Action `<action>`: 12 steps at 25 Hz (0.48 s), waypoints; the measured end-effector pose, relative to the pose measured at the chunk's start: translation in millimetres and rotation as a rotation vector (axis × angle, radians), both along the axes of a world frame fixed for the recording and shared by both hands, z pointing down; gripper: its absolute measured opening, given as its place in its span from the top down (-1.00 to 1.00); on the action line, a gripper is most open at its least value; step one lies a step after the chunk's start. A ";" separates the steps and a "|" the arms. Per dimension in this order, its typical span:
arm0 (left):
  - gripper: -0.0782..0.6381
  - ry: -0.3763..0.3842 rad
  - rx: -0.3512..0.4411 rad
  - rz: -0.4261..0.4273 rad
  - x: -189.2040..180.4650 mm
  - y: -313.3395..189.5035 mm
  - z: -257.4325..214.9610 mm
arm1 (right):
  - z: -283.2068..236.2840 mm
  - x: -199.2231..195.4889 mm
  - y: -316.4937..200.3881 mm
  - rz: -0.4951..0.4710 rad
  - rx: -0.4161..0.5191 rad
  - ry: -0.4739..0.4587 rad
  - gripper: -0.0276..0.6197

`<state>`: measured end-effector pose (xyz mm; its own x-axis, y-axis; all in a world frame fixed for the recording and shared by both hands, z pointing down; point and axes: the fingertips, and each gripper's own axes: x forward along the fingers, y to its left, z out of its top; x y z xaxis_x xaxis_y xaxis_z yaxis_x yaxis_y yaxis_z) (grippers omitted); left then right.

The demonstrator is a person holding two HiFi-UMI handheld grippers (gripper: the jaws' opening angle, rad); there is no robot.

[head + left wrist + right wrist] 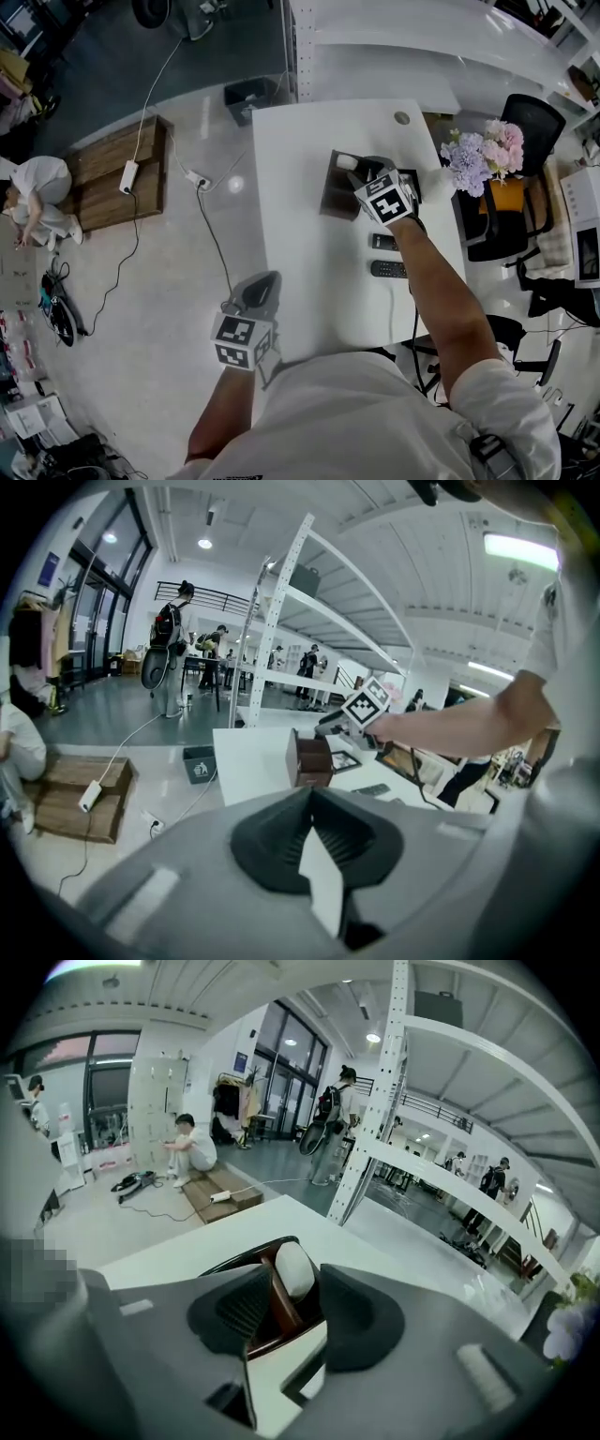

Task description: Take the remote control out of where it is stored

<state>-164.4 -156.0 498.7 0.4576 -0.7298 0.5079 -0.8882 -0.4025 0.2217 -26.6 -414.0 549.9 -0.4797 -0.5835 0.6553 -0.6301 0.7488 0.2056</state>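
The white remote (293, 1269) stands upright in the brown holder (338, 190), its rounded top between the right gripper's (286, 1288) spread jaws, not yet pinched. It looks light, stiff and smooth (likely slippery), so pinch its flat sides. The left gripper (311, 794) hangs closed and empty.

Table (309, 234): plain white. Holder (336, 197): dark brown wood grain, reddish inside. Remote (292, 1269) in it: white, perhaps pale grey in shadow. Loose remotes (387, 269): black. The left gripper (314, 841) and right gripper (291, 1312): grey shells, black ribbed pads, cubes patterned with black-and-white squares. Flowers (483, 150): lilac and pink. Chair (534, 117): black. Shirt (375, 422): white. Floor (141, 300): glossy pale grey.
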 end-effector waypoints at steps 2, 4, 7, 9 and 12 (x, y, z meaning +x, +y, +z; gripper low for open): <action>0.77 -0.002 -0.008 -0.006 -3.3 0.5 2.2 | 4.4 -1.5 -6.3 -0.023 0.005 0.038 0.39; 0.77 -0.003 -0.015 -0.013 -6.9 0.9 4.7 | 9.3 -4.1 -11.3 -0.055 0.007 0.076 0.36; 0.77 0.000 -0.023 -0.027 -13.6 1.2 7.4 | 15.6 -8.5 -15.5 -0.089 -0.002 0.111 0.35; 0.77 0.003 -0.025 -0.038 -18.3 1.1 8.4 | 19.7 -11.2 -15.8 -0.106 -0.012 0.122 0.35; 0.77 0.005 -0.025 -0.048 -23.8 0.4 9.1 | 23.9 -12.2 -16.2 -0.122 -0.026 0.139 0.35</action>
<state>-188.2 -155.6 507.8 0.4247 -0.7384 0.5239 -0.9053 -0.3535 0.2357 -38.8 -430.2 573.8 -0.4497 -0.5085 0.7343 -0.5012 0.8241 0.2637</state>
